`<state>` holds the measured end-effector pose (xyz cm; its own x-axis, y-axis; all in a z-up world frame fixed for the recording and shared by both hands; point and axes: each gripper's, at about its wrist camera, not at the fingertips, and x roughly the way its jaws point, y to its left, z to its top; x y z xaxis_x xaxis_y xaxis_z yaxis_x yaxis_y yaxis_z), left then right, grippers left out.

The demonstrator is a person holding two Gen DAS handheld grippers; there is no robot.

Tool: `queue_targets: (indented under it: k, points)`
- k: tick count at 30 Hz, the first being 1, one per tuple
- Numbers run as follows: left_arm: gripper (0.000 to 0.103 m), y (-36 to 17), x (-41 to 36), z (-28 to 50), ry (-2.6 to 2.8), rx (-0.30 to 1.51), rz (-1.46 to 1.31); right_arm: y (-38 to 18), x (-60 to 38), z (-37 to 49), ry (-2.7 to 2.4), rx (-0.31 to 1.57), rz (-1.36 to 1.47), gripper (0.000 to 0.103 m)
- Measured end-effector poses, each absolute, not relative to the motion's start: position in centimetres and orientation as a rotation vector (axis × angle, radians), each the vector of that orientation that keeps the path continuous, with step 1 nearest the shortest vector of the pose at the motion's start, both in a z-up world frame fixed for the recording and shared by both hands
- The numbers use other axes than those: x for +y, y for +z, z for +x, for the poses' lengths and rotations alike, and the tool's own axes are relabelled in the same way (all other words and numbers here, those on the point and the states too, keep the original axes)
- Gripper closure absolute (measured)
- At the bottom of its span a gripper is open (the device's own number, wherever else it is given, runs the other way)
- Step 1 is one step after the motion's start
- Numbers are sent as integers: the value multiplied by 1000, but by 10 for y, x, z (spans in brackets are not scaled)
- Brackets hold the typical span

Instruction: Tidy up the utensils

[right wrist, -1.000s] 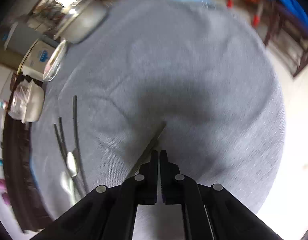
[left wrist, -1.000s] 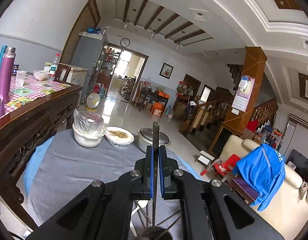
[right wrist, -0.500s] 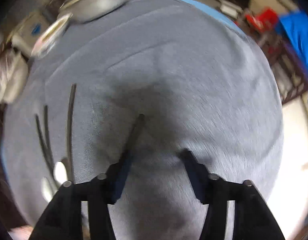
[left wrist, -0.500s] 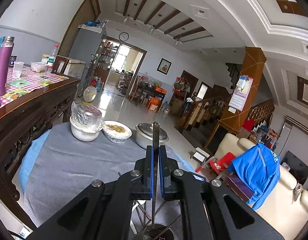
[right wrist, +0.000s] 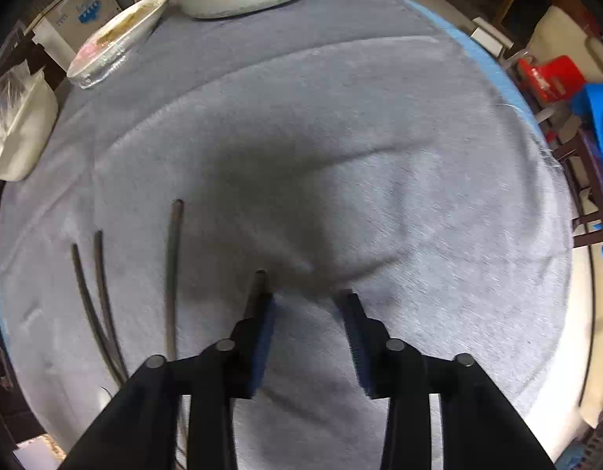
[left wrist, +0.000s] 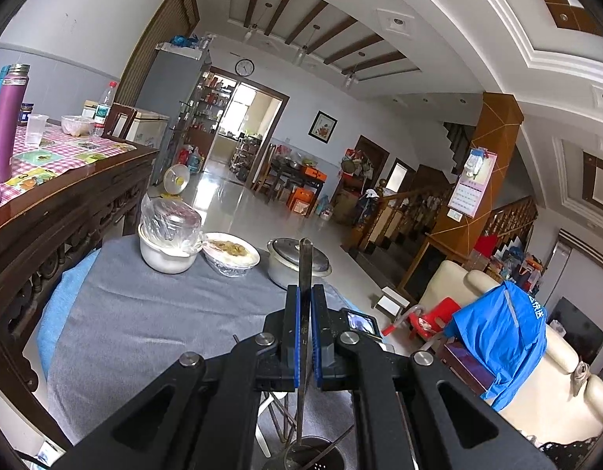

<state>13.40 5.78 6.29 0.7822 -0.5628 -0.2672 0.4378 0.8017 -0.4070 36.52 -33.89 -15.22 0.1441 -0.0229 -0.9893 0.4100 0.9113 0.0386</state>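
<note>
My left gripper [left wrist: 304, 293] is shut on a flat metal utensil handle [left wrist: 304, 262] that stands upright, its lower end down in a round metal utensil holder [left wrist: 313, 454] at the bottom edge. My right gripper [right wrist: 307, 299] is open just above the grey tablecloth [right wrist: 380, 156]. A dark utensil handle [right wrist: 257, 286] lies on the cloth right beside its left finger [right wrist: 262, 325], outside the jaws. Three more dark utensils [right wrist: 170, 274] lie on the cloth to the left.
At the table's far side stand a white pot with a plastic-wrapped lid [left wrist: 168, 243], a covered food bowl [left wrist: 231, 254] and a steel pot [left wrist: 297, 262]. A dark wooden sideboard [left wrist: 47, 211] runs along the left. A sofa with a blue jacket [left wrist: 505, 333] is at the right.
My right gripper has opened and let go of the dark utensil, which now lies on the cloth by its left finger. The left gripper has stayed shut on its utensil with little movement.
</note>
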Motion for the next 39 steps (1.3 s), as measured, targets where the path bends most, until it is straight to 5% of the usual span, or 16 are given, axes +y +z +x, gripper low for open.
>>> queue_targets:
  k: [2,6,9,19,24,31,39]
  points:
    - [98,64,57,133,-552,392,-330,-154,-335,374,-278,1416,362,39]
    - [98,65,54,133,-556,388,-324,-154,-323,382,-293,1411,333,39]
    - [98,65,53,134,-553,392,-322,-150,-320,376,-218,1366,438,54]
    - [98,61,48,135,-548,406,-320,-156,-284,381,-189,1334,423,66]
    - [98,64,48,136,-537,400,-317,-164,-259,394,-221,1368,279,90]
    - [98,63,49,135,-528,407,-323,-153,-255,374,-152,1290,300,94]
    - [98,72,41,121,-544,373,-299,-85,-300,327,-112,979,417,95]
